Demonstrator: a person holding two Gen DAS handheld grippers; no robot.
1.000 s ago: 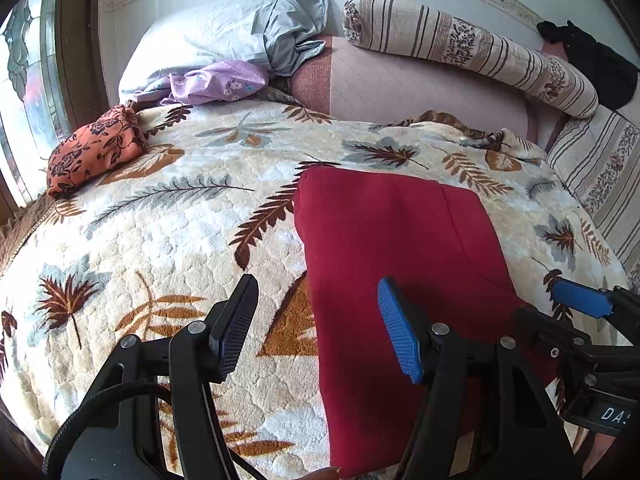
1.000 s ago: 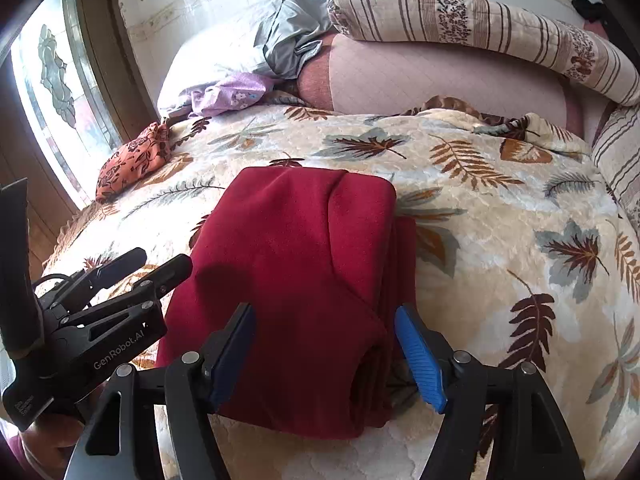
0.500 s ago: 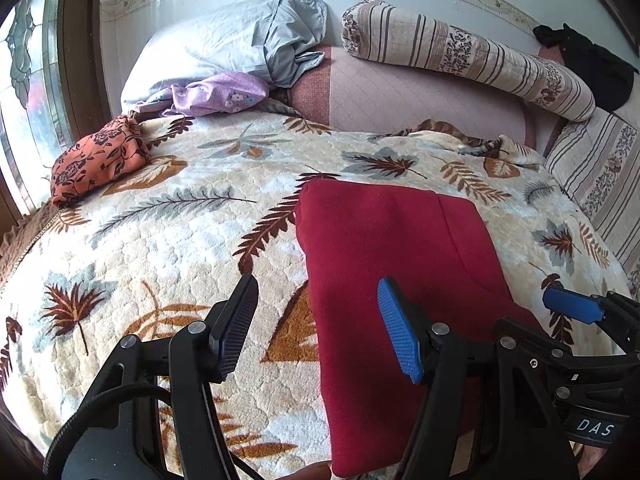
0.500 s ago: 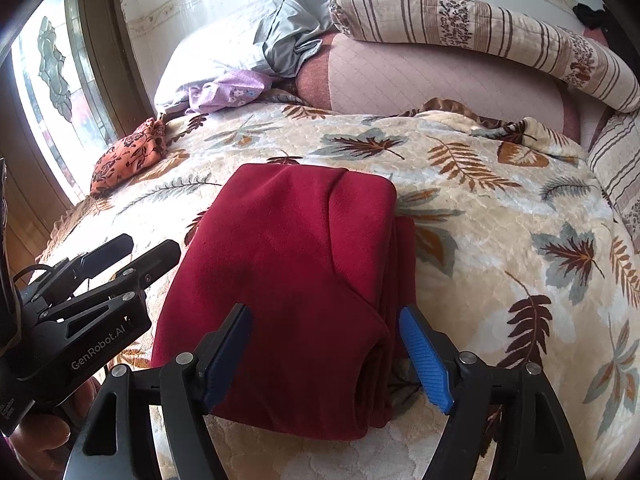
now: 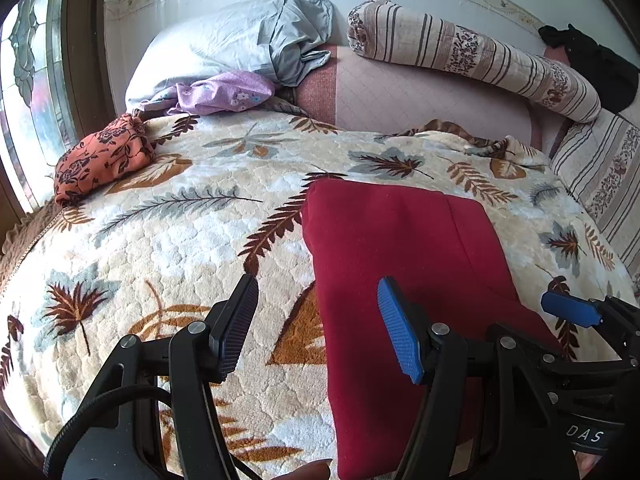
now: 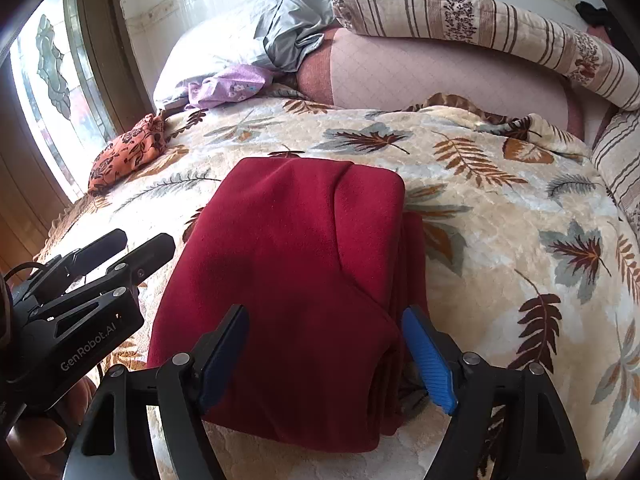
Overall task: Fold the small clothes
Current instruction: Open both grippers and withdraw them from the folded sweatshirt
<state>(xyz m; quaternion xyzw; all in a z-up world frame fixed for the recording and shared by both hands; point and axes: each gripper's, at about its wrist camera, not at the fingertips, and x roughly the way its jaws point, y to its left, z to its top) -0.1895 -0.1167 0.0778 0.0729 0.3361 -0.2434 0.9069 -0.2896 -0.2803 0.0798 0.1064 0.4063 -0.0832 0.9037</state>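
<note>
The red garment [image 6: 296, 288] lies folded into a thick rectangle on the leaf-print blanket [image 6: 500, 208], near its front edge, with several layers stacked along the right side. The right gripper [image 6: 328, 356] hangs over the near right corner; its jaws are opening, spread to either side of the stacked edge, and the pads do not appear to press the cloth. The left gripper [image 5: 318, 328] stands spread and empty, one finger over the bare blanket and the blue one over the garment's left margin.

The fold looks nearly finished, and the step in hand is probably a release or a last tidy. To do it well, the person should lift the right gripper straight up so the pads do not drag the top layer and spill the stack. If another fold is wanted, both grippers should pinch all layers at the near corners together, then carry them evenly toward the far edge.

The garment's near edge is cut off behind the gripper bodies in the left view. What kind of clothing it is cannot be told. How many layers sit at the right edge is hard to count. Only fingertips [image 6: 36, 440] of the person show.
</note>
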